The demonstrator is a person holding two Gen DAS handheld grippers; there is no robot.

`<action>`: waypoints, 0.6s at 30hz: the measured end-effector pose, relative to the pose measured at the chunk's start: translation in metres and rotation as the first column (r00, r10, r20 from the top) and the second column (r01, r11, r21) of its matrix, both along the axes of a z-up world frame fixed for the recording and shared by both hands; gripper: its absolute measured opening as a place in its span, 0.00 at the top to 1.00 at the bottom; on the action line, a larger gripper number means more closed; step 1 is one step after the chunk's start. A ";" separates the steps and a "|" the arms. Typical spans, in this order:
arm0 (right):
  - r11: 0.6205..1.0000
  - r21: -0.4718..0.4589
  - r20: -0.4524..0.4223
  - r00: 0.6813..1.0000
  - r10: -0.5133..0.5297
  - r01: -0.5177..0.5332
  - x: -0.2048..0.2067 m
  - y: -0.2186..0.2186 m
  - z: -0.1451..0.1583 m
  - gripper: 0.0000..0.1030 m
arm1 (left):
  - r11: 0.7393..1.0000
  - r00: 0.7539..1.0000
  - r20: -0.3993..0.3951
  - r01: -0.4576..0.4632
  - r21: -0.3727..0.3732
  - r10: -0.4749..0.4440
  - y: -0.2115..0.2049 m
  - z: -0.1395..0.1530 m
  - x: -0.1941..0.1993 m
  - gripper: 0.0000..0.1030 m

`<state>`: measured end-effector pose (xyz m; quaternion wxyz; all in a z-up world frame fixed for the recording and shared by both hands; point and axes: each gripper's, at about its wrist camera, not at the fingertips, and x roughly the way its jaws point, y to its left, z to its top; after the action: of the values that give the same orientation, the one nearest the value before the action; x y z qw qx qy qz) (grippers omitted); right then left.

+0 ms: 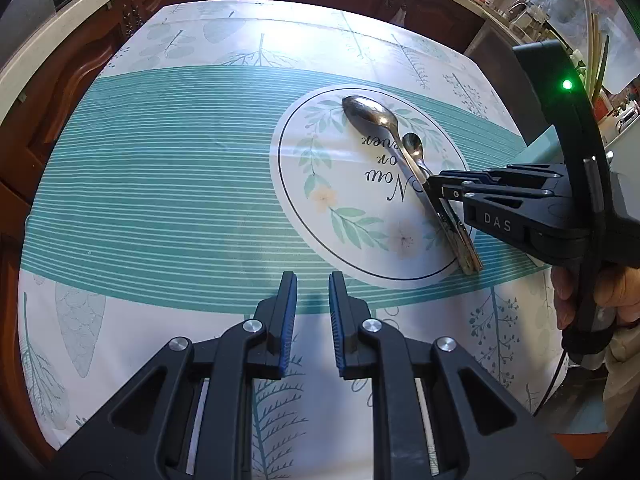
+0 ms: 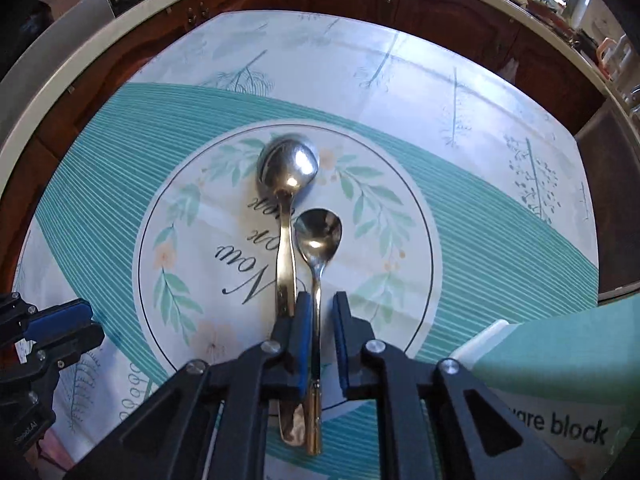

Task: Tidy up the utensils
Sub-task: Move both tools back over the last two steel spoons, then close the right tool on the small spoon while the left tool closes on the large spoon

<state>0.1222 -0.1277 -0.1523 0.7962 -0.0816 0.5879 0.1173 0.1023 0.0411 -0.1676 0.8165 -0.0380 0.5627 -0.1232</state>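
I am holding my right gripper (image 2: 320,332) over two spoons that are lying side by side on the tabletop (image 2: 120,160), inside the round flower picture on the cloth. The big spoon (image 2: 286,168) is lying on the left and the small spoon (image 2: 319,234) is lying just beside it, bowls pointing away from me. The small spoon's handle is running between my right jaws, right up against the left blue pad (image 2: 303,340) (there is a gap to the other pad), so these jaws are not squeezing it; they are sitting a little apart. The big spoon's handle is passing just outside the left pad.

My left gripper (image 1: 313,320) is hanging over the striped green part of the cloth, near the spoons but not touching them. Its jaws are a little apart with nothing in them.

A green box (image 2: 560,380) is sitting at my right.
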 end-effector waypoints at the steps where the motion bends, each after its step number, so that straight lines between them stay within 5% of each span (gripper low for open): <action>1: 1.000 -0.004 -0.016 1.000 0.000 0.000 0.002 0.000 0.000 0.90 | 1.000 1.000 -0.002 0.003 -0.001 -0.003 -0.001 0.001 0.002 0.87; 7: 1.000 0.023 -0.114 0.993 -0.013 0.016 0.015 0.002 0.000 0.96 | 0.999 0.999 -0.027 0.043 -0.019 -0.043 -0.018 0.015 0.034 0.87; 12: 0.995 0.090 -0.113 0.993 -0.042 0.052 0.007 -0.004 0.003 0.96 | 0.998 0.997 -0.051 0.064 0.002 -0.063 -0.041 0.019 0.071 0.73; 18: 0.982 0.181 -0.112 0.993 -0.037 0.057 -0.014 0.006 0.003 0.96 | 1.000 0.995 -0.094 0.022 0.013 -0.021 -0.051 0.013 0.107 0.73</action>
<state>0.1083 -0.1220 -0.1495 0.7700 0.0126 0.6185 0.1562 0.2095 -0.0104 -0.1549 0.7880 -0.0321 0.6018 -0.1263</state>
